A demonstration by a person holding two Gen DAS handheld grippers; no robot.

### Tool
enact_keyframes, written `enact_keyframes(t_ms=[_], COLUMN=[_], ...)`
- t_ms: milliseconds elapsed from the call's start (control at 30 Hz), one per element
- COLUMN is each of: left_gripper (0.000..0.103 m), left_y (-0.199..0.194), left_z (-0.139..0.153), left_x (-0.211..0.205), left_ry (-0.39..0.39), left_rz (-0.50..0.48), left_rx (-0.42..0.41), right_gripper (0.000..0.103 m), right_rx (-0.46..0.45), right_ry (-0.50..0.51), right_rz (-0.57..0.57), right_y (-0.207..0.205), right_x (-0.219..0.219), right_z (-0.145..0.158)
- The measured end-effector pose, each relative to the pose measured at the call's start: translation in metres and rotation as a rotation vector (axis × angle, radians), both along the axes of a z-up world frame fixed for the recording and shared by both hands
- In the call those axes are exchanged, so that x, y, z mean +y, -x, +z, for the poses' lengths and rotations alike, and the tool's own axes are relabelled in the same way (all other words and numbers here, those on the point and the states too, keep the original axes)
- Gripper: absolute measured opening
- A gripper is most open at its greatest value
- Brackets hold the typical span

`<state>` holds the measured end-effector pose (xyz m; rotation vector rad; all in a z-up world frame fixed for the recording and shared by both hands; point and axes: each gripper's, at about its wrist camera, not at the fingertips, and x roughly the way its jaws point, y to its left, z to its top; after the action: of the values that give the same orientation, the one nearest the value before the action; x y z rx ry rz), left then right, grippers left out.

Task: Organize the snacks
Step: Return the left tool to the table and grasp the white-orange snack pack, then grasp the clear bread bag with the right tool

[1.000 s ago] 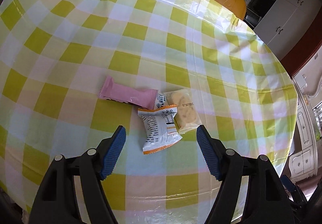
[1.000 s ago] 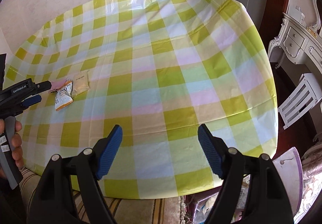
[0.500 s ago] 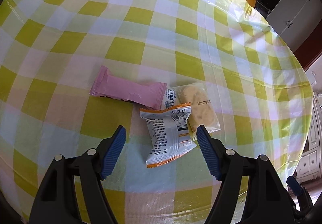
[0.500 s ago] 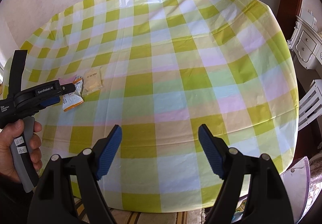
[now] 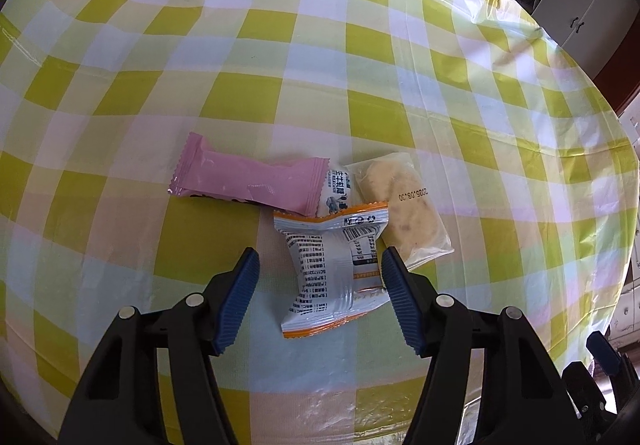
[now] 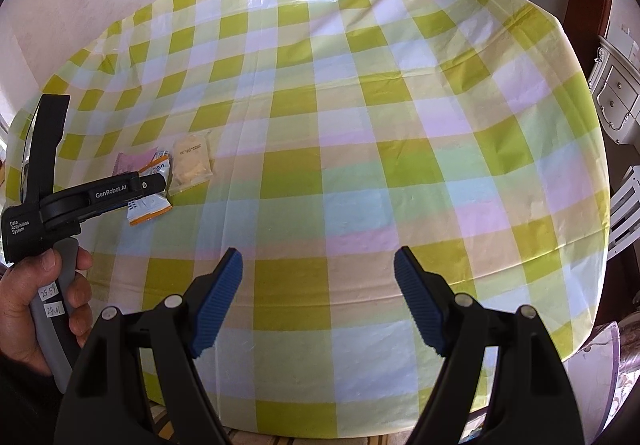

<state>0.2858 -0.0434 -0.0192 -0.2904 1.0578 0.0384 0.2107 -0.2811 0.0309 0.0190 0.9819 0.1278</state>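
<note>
Snacks lie bunched together just ahead of the left gripper (image 5: 320, 285), seen through its own camera. The white-and-orange packet (image 5: 334, 271) sits between the two blue pads, print side up, its near end level with the fingertips. The jaws are closing around it: the right pad looks to be at the packet's edge, while the left pad stands clear of it with checked cloth showing in between. Beyond the fingertips and to the left lies the pink wrapper (image 5: 248, 181), lengthwise across the view. A small white sachet (image 5: 338, 193) peeks out from under the pink wrapper's right end. Ahead and to the right is the clear bag with a pale cake (image 5: 404, 207) (a date is stamped on it), its near edge tucked under the orange-trimmed packet. All rest on the surface (image 5: 280, 65), which wears a yellow-green checked plastic cloth.

From the right wrist camera, the right gripper (image 6: 318, 281) hangs over bare checked cloth near the surface's (image 6: 360, 125) near edge, jaws wide apart with nothing between them. Far off to its left, a hand (image 6: 32, 309) grips the handle of the left gripper (image 6: 148, 187), whose tip covers the white-and-orange packet (image 6: 150, 209). The clear bag (image 6: 190, 163) lies just beyond, and a corner of the pink wrapper (image 6: 130, 163) shows behind.
</note>
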Motion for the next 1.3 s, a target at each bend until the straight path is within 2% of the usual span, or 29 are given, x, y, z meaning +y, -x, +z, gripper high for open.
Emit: enact_keyframes(t_ms=[33,100,233,600,800,1067,1133,1167,1267,1300], left_gripper=[0.056,0.043,0.040,0.038,0.038,0.038,0.038,0.038,0.038,0.038], left_y=[0.000,0.000,0.003,0.025,0.032,0.035,0.035,0.035,0.035,0.035], left_z=[0.000,0.000,0.000,0.012,0.010,0.008,0.007,0.006,0.005,0.005], left_x=[-0.001,-0.002,0.000,0.028,0.046,0.057,0.058,0.058,0.059,0.059], left_ry=[-0.013,-0.029,-0.028,-0.004,0.008,0.040,0.044,0.045,0.049,0.049], left_rz=[-0.004,-0.010,-0.019,0.073,0.126,0.146,0.149,0.150,0.153,0.153], left_rx=[-0.001,-0.004,-0.013,-0.074,-0.081,-0.083,-0.081,-0.080,-0.079,-0.079], right_gripper=[0.078,0.078,0.078,0.078,0.078,0.078,0.070,0.062,0.058,0.052], right_rx=[-0.001,-0.003,-0.006,-0.068,-0.059,-0.038,-0.029,-0.021,-0.021,-0.023], right_ry=[0.001,0.004,0.008,0.032,0.071,0.106,0.115,0.115,0.101,0.102], right_rz=[0.001,0.002,0.005,0.121,0.205,0.230,0.232,0.233,0.232,0.237], right_y=[-0.001,-0.003,-0.013,-0.052,-0.076,-0.099,-0.103,-0.105,-0.108,-0.109], right_x=[0.001,0.005,0.015,0.084,0.130,0.154,0.157,0.158,0.159,0.160], right_z=[0.000,0.000,-0.001,-0.003,-0.023,-0.046,-0.051,-0.054,-0.054,-0.054])
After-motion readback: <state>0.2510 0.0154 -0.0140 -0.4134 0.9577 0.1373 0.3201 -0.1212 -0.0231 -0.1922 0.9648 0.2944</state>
